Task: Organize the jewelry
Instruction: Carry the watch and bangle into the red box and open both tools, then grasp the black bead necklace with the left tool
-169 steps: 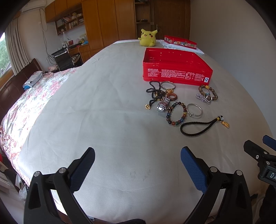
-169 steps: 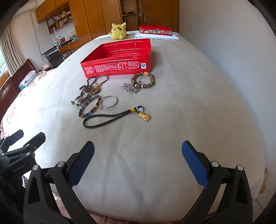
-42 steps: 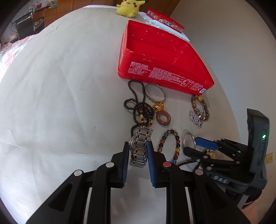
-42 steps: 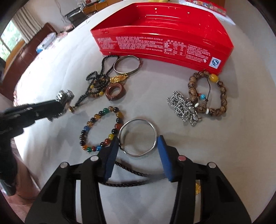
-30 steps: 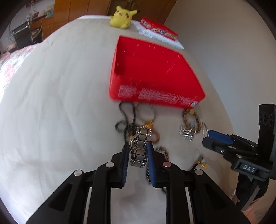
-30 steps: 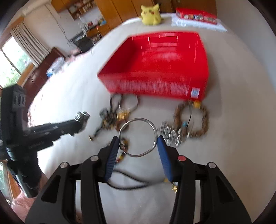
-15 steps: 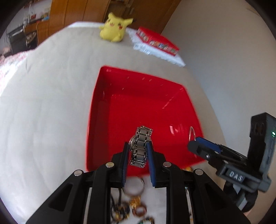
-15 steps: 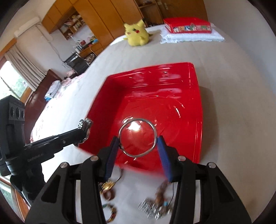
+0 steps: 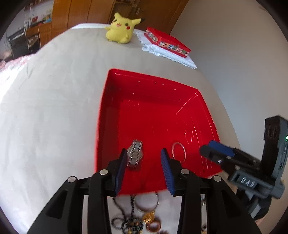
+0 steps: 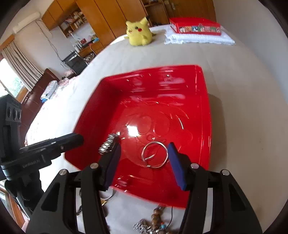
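Note:
A red tray (image 9: 108, 100) sits on the white bed; it also shows in the right wrist view (image 10: 207, 111). My left gripper (image 9: 143, 167) is open over the tray's near edge, and a silver metal watch (image 9: 135, 154) lies in the tray just past its left finger. My right gripper (image 10: 144, 164) is open, and a silver bangle (image 10: 154, 154) lies in the tray between its fingers. The bangle (image 9: 178, 151) and the watch (image 10: 108, 144) each show in the other view. Several other jewelry pieces (image 9: 144, 216) lie on the bed in front of the tray.
A yellow plush toy (image 9: 120, 27) and a red box on a folded white cloth (image 9: 166, 42) sit at the far end of the bed. Wooden cabinets (image 10: 108, 16) stand beyond. A beaded bracelet and chain (image 10: 153, 223) lie near the right gripper.
Both grippers have opened over the tray. The watch has dropped from the left gripper and the bangle from the right gripper; both now lie in the tray.

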Available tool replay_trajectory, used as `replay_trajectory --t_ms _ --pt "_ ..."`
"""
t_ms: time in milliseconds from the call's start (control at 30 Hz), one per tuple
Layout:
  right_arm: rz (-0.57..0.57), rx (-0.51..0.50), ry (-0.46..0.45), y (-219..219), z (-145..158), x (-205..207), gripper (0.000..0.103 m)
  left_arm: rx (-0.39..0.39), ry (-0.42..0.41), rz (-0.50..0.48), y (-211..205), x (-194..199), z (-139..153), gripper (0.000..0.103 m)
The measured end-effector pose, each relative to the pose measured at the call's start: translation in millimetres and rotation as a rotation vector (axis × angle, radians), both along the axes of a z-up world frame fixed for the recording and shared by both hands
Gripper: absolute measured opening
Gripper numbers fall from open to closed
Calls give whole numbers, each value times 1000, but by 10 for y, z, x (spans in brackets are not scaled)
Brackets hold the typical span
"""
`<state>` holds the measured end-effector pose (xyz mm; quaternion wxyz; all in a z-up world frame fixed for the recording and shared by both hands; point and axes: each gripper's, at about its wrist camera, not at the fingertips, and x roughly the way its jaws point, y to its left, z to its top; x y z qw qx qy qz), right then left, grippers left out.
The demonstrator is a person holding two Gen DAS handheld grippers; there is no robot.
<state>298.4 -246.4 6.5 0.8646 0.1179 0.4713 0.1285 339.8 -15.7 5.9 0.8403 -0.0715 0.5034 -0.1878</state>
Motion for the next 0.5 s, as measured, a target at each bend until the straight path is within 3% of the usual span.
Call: replay_trajectory --t_ms 200,500 --pt "26 26 13 -17 107 -375 54 85 -17 -11 210 -502 64 39" --pt "35 69 60 72 -31 -842 49 109 133 -23 300 -1005 -425 39"
